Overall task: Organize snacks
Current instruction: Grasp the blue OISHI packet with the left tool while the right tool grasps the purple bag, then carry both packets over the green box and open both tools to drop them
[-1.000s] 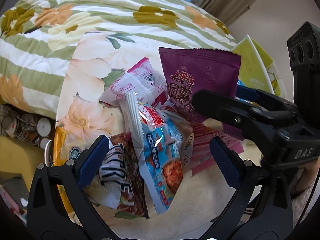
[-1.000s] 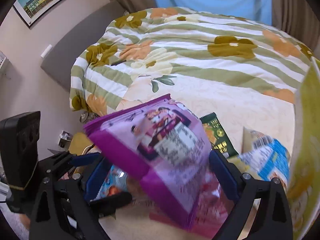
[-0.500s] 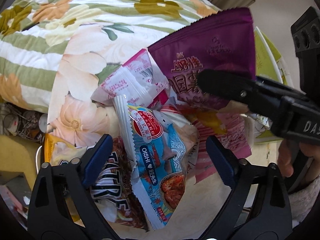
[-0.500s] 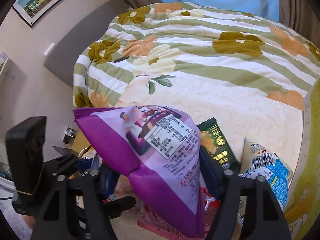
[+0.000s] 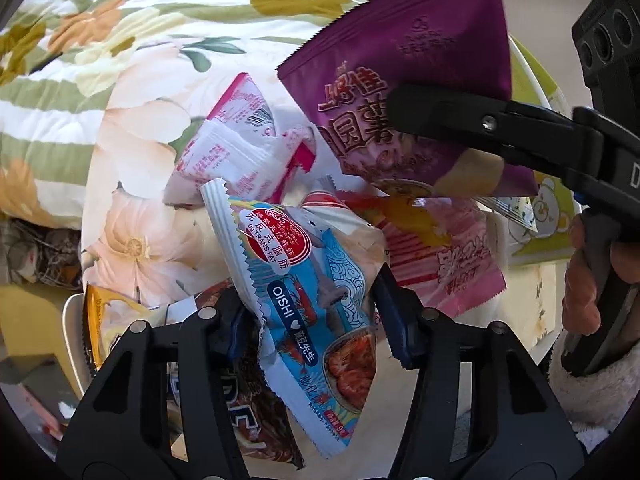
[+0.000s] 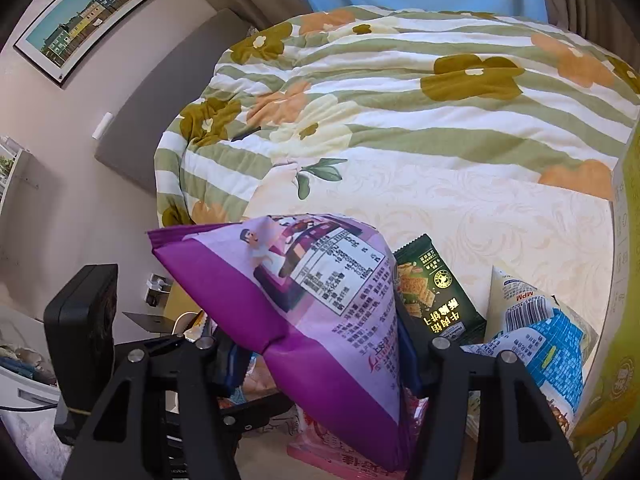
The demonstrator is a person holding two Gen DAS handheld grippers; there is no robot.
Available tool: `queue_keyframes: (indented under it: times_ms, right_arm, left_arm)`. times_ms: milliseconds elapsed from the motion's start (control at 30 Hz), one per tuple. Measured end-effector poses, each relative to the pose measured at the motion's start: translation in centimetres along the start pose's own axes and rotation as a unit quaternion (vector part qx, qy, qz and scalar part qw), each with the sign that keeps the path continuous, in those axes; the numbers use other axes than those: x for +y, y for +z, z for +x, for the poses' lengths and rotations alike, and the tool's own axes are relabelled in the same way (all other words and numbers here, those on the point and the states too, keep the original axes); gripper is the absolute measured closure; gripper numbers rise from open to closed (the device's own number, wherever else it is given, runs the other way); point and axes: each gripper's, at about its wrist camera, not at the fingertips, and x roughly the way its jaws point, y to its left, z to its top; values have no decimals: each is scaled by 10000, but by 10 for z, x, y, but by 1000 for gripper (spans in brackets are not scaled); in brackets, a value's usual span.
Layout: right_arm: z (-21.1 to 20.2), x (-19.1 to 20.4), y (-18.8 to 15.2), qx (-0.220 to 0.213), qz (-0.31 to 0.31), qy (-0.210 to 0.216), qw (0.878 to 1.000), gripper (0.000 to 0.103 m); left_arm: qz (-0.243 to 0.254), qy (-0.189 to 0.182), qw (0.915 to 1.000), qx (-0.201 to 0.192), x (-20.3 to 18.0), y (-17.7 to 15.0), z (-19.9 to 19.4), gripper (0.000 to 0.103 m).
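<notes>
Change since one second ago: both grippers have closed in; the left one, then wide open around the blue packet, now presses it, and the purple bag has risen higher.
Left gripper (image 5: pixel 312 312): narrow, its blue pads squeeze the blue Oishi packet (image 5: pixel 316 300) from both sides.
Right gripper (image 6: pixel 320 356): narrow, it clamps the purple bag (image 6: pixel 320 320) near its lower part; the bag stands up between the fingers with the printed back toward the camera.
Purple bag from the left view (image 5: pixel 412 92): lifted above the pile, up and to the right of the left gripper, with the right gripper's black finger (image 5: pixel 460 116) across it.
Under the left gripper: a dark packet with white letters (image 5: pixel 248 412), partly hidden by the blue one.
Just ahead of the left gripper: a pink striped packet (image 5: pixel 444 264) to the right, a white and pink packet (image 5: pixel 236 152) further forward.
Beside the right gripper: a dark green packet (image 6: pixel 436 292) just right of the purple bag, then a blue and white packet (image 6: pixel 548 336), then a yellow-green box (image 6: pixel 624 280) at the edge.
Person's hand (image 5: pixel 588 276): on the right gripper's handle, fingers around it.
Farther out: all snacks lie on a cream surface (image 6: pixel 500 220); beyond it a floral quilt (image 6: pixel 400 80) with green stripes covers the bed.
Wall to the far left of the right gripper: a framed picture (image 6: pixel 88 16) of houses.
</notes>
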Motion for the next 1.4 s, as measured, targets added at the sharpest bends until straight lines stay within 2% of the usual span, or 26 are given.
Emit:
queue_keyframes:
  times_ms: [400,800,1000,1200,1400]
  right_arm:
    - [-23,9,-3,-336,199,91,9992,48]
    - [-66,32,-17,-819,355,26,9960,48]
    - [-89,47,-28,-1099,357,-39,9933,48]
    - [-120,53,-40,-1454,448,-196,9882,48]
    - [-164,40,-52,-1869,830,-413,9780,48]
  left_arm:
    - [162,27,9996,-232,-7,-12,-30,55]
    - [254,58,9970,-726,-6,-30,-82,55]
    - [307,-66,9942,-1031,-9,-34,-111,55]
    - [547,-261,9892,-1332,-24,-23,-135,55]
    - [835,-454,9845,-1477,-57,-3,-147,54]
